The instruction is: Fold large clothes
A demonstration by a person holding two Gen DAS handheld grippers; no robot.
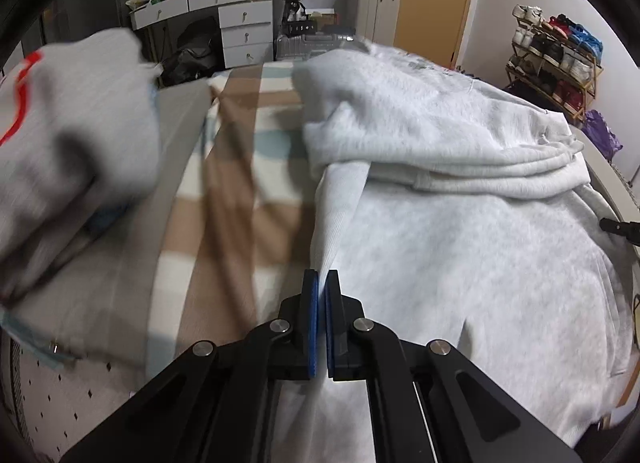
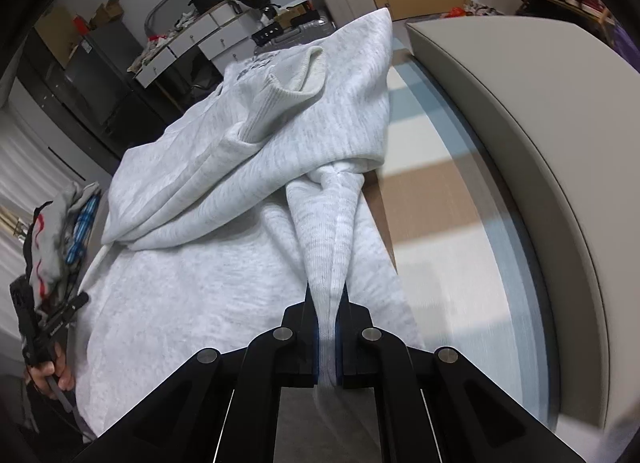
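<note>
A large light grey sweatshirt (image 1: 460,255) lies on the bed, its upper part folded back over the body in thick layers. In the left wrist view my left gripper (image 1: 322,277) is shut on a ribbed edge of the sweatshirt, which rises taut from the blue pads. In the right wrist view my right gripper (image 2: 327,299) is shut on another ribbed part of the sweatshirt (image 2: 224,263), bunched into a cone between its pads. A ribbed cuff (image 2: 296,75) lies open on top of the fold. A hand (image 2: 52,375) holding the left gripper shows at the left edge.
A pile of clothes (image 1: 68,151), grey with red print, sits on the bed to the left. The striped bed cover (image 1: 240,203) shows between pile and sweatshirt. A beige padded bed frame (image 2: 520,111) curves along the right. White drawers (image 1: 240,27), a suitcase (image 1: 312,45) and a shoe rack (image 1: 556,59) stand beyond.
</note>
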